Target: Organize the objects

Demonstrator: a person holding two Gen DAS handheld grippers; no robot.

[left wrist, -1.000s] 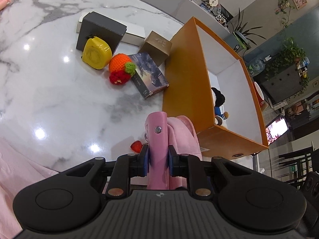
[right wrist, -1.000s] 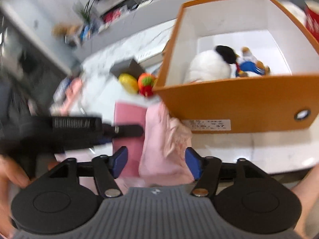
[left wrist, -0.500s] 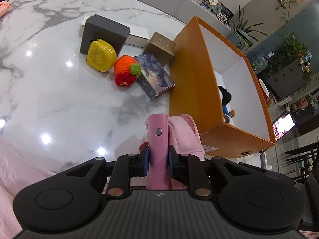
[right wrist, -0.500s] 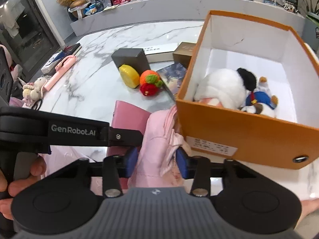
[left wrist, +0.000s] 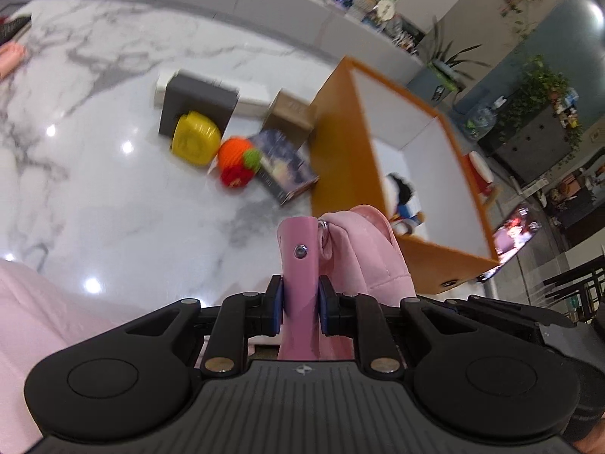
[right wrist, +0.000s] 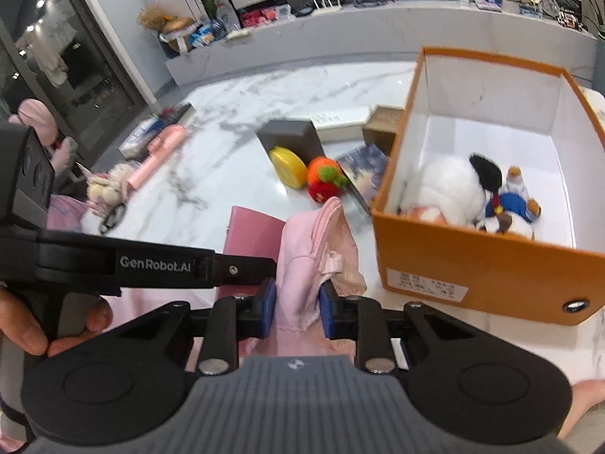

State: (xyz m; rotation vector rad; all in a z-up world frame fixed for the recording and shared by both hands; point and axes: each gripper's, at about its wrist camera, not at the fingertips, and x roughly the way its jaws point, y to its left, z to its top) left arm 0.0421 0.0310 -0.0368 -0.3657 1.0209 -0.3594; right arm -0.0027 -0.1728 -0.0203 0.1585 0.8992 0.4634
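My left gripper (left wrist: 300, 302) is shut on the stiff pink flap of a pink bag (left wrist: 298, 265). My right gripper (right wrist: 297, 304) is shut on the soft pink fabric part of the same bag (right wrist: 321, 234). Both hold it above the marble table (left wrist: 113, 208), just left of the open orange box (right wrist: 472, 261). The box holds a white and black plush (right wrist: 453, 189) and a small blue-dressed toy (right wrist: 510, 208). The left gripper's arm (right wrist: 151, 265) crosses the right wrist view.
On the table lie a yellow toy (left wrist: 196, 140), an orange knitted fruit (left wrist: 238, 159), a book (left wrist: 287, 166), a dark grey box (left wrist: 196, 102) and a brown box (left wrist: 291, 113). A pink tube (right wrist: 159, 155) and a plush (right wrist: 106, 189) lie at the far left edge.
The right gripper closed on the pink fabric. Both grippers lifted the bag higher, so the view into the orange box has opened up.
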